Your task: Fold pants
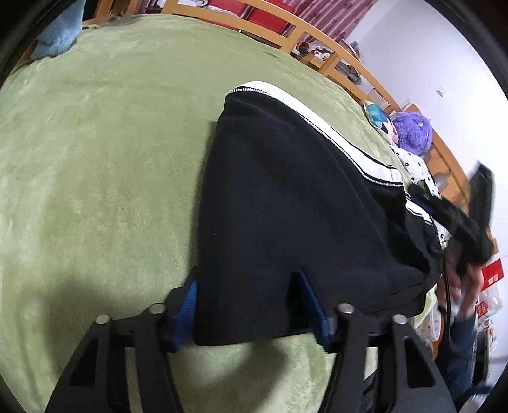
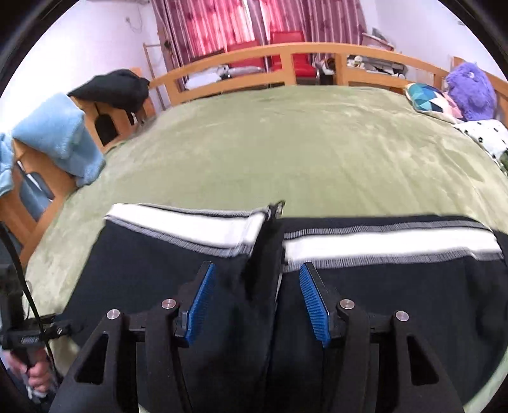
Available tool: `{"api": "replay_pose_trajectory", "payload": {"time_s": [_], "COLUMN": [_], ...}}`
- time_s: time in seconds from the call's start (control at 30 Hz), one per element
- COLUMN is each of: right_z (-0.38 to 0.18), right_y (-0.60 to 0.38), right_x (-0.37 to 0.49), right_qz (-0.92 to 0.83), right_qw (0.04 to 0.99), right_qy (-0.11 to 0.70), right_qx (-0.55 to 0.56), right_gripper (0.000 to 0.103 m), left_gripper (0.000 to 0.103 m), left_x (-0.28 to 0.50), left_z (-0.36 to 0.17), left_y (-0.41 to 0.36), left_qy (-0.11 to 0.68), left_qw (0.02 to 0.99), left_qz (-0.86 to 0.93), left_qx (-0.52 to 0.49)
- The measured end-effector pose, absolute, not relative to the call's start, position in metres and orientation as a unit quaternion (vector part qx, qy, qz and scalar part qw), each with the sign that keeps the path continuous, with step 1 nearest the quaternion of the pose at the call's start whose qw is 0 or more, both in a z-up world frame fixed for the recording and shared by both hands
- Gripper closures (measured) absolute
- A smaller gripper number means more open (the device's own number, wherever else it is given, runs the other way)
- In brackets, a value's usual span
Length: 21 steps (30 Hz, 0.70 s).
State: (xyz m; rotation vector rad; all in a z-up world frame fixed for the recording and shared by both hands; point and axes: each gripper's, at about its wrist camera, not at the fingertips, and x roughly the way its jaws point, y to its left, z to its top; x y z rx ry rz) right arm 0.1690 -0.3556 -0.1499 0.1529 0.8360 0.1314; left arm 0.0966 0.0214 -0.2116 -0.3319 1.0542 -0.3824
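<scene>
Left wrist view: low, close over the pants point(image 1: 285, 206), looking along them across the bed point(image 1: 95, 159). Right wrist view: just above the pants point(image 2: 381, 301), facing the footboard point(image 2: 285, 63). Shared: pants, bed, purple plush point(image 1: 412, 133) point(image 2: 470, 85).

Green blanket point(image 2: 317, 152), wooden bed rail point(image 2: 285, 60), purple plush point(image 2: 470, 85) (against the rail), blue towel point(image 2: 60, 133), red curtains point(image 2: 222, 22)

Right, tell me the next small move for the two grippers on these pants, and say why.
Probably close both grippers on the cloth. The left gripper is open with the edge of the black pants between its fingers, and the right gripper is open astride a raised ridge of the fabric. The pants lie on the green blanket, and neither gripper holds them.
</scene>
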Motion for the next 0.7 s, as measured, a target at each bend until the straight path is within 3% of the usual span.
{"api": "replay_pose_trajectory", "payload": {"time_s": [0.07, 0.1, 0.13, 0.3, 0.37, 0.43, 0.47, 0.5, 0.53, 0.7], "right_z": [-0.160, -0.165, -0.170, -0.175, -0.190, -0.190, -0.185, -0.180, -0.174, -0.158], "right_y": [-0.358, -0.359, -0.358, -0.367, -0.364, -0.357, -0.356, -0.358, -0.363, -0.372], "right_x": [0.190, 0.198, 0.207, 0.226, 0.233, 0.230, 0.225, 0.220, 0.208, 0.132], "right_qz": [0.075, 0.079, 0.077, 0.066, 0.050, 0.045, 0.039, 0.028, 0.023, 0.067], "right_qw": [0.901, 0.897, 0.893, 0.903, 0.892, 0.893, 0.892, 0.892, 0.896, 0.892], "right_qy": [0.421, 0.427, 0.437, 0.413, 0.442, 0.445, 0.448, 0.450, 0.441, 0.429], "right_qx": [0.080, 0.079, 0.073, 0.092, 0.079, 0.054, 0.040, 0.037, 0.048, 0.126], "right_gripper": [0.051, 0.062, 0.086, 0.093, 0.092, 0.086, 0.077, 0.059, 0.053, 0.053], "left_gripper": [0.060, 0.062, 0.063, 0.066, 0.066, 0.064, 0.060, 0.058, 0.057, 0.049], "left_x": [0.096, 0.097, 0.097, 0.100, 0.102, 0.103, 0.103, 0.103, 0.103, 0.098], "left_z": [-0.212, -0.212, -0.212, -0.213, -0.212, -0.212, -0.213, -0.214, -0.215, -0.221], "left_y": [0.024, 0.026, 0.028, 0.029, 0.027, 0.026, 0.027, 0.028, 0.029, 0.035], "left_qy": [0.497, 0.498, 0.499, 0.506, 0.507, 0.509, 0.510, 0.510, 0.510, 0.505], "left_qw": [0.833, 0.831, 0.829, 0.822, 0.822, 0.821, 0.820, 0.819, 0.818, 0.814], "left_qz": [-0.186, -0.190, -0.193, -0.203, -0.204, -0.204, -0.203, -0.202, -0.202, -0.196], "left_qx": [-0.157, -0.161, -0.164, -0.164, -0.157, -0.158, -0.163, -0.168, -0.174, -0.212]}}
